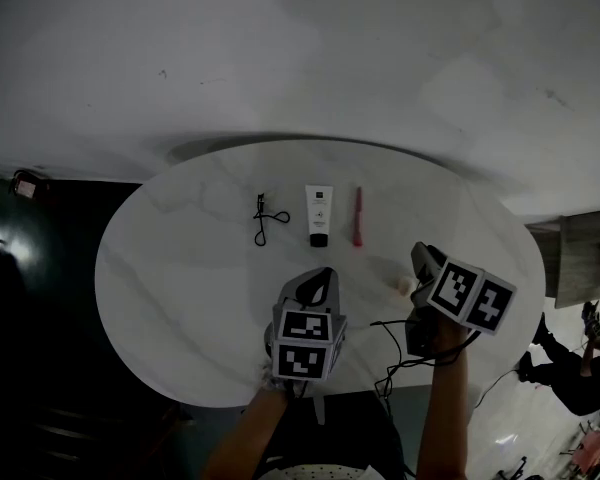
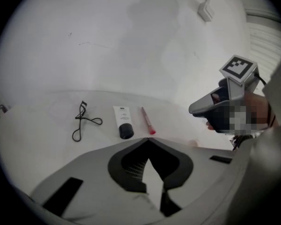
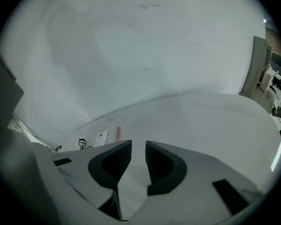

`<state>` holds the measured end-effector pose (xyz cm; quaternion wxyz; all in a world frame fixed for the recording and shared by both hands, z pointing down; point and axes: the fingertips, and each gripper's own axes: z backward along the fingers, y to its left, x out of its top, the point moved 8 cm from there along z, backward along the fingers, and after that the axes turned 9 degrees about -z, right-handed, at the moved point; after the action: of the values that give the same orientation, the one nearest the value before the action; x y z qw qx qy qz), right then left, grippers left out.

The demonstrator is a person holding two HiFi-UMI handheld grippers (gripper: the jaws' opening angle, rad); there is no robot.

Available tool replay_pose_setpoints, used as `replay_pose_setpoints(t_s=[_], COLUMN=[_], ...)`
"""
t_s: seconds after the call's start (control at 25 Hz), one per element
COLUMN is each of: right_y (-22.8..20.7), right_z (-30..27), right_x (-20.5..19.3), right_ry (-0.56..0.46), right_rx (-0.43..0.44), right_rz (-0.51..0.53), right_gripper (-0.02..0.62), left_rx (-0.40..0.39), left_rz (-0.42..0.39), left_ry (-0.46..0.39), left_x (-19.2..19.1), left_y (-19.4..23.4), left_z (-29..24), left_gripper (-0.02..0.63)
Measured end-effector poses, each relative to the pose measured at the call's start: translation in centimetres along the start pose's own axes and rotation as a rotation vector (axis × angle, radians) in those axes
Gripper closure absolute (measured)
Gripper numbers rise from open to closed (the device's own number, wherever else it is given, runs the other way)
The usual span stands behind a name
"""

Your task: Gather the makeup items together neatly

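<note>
Three makeup items lie in a row at the far middle of the round white table (image 1: 180, 298): a black eyelash curler (image 1: 261, 218) (image 2: 84, 121) (image 3: 82, 143), a white tube with a black cap (image 1: 319, 214) (image 2: 123, 122) (image 3: 101, 138) and a red pencil (image 1: 358, 216) (image 2: 147, 120) (image 3: 118, 134). A small pale round item (image 1: 405, 285) (image 2: 193, 143) sits apart, nearer me on the right. My left gripper (image 1: 320, 274) (image 2: 149, 139) hovers short of the row, jaws shut and empty. Just right of the pale item, my right gripper (image 1: 421, 254) (image 3: 138, 144) is raised, jaws apart with nothing between them.
A black cable (image 1: 390, 358) hangs from the right gripper over the table's near edge. Dark furniture (image 1: 30, 298) stands left of the table. A grey cabinet (image 1: 580, 258) and a person's legs (image 1: 565, 373) are at the right. A pale floor lies beyond the table.
</note>
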<state>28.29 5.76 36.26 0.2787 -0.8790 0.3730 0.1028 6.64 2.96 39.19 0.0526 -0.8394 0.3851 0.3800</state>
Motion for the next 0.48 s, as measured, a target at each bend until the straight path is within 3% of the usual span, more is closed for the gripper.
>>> replay_pose_setpoints(t_s=[0.24,0.48], right_y=[-3.6,-6.8], right_z=[2.2,3.7], right_x=[-2.1,-4.7], right_ry=[-0.053,-0.088], right_rx=[-0.041,-0.138], right_rz=[-0.028,0.036], right_gripper=[0.479,0.48], left_rx=[-0.081,-0.17], left_rz=[-0.138,-0.268], left_ry=[-0.053,-0.053], left_x=[1.2,2.2], left_y=[-3.6,-6.8], left_z=[-0.5,-1.7], left_gripper=[0.566,0.564])
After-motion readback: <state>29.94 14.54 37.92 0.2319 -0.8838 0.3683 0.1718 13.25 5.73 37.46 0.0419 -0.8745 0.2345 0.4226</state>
